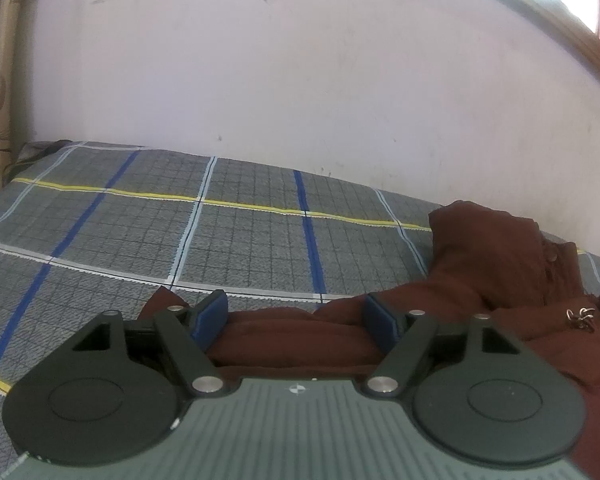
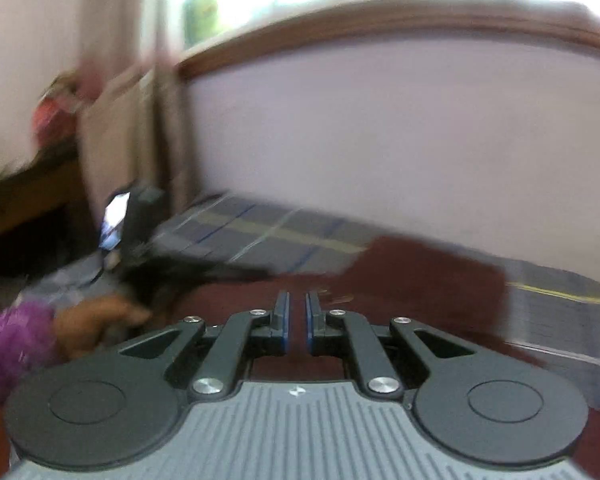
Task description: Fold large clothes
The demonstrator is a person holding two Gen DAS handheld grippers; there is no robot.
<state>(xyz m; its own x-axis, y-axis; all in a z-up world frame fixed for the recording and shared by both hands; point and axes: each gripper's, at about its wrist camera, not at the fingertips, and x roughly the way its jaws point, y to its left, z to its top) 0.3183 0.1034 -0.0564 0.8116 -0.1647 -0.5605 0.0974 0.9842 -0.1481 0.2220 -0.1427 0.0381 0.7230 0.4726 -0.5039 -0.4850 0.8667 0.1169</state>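
A dark maroon garment (image 1: 500, 280) lies bunched on a bed with a grey checked sheet (image 1: 180, 232). My left gripper (image 1: 296, 320) is open, its blue pads (image 1: 210, 320) either side of a fold of the garment, low over it. In the blurred right wrist view the garment (image 2: 420, 280) spreads ahead. My right gripper (image 2: 297, 320) has its jaws nearly together with a narrow gap and nothing seen between them. It hovers over the maroon cloth.
A pale wall (image 1: 300, 80) runs behind the bed. A metal ring fastener (image 1: 580, 316) sits on the garment. A hand with a purple sleeve (image 2: 16, 340) holds the other gripper (image 2: 140, 220) at left. A wooden-framed window (image 2: 340, 12) is above.
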